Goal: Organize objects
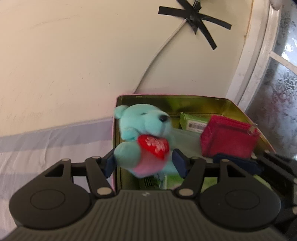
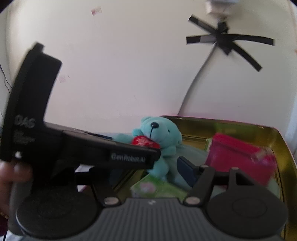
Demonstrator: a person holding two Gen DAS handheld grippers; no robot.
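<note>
A teal teddy bear holding a red heart hangs over the open tin. It is between the blue pads of my left gripper, which stand apart from its sides, so the gripper is open. A red zip pouch tilts inside the tin on the right, just above a blue pad of my right gripper. In the right wrist view the bear and the blurred pouch are over the gold tin. My right gripper is open. The pouch is outside its right finger, and the left gripper's body hides its left finger.
Green boxes lie in the tin. A white cable taped with black strips runs down the cream wall behind. A window frame stands at the right, and a lavender sheet lies to the left. A person's hand grips the left handle.
</note>
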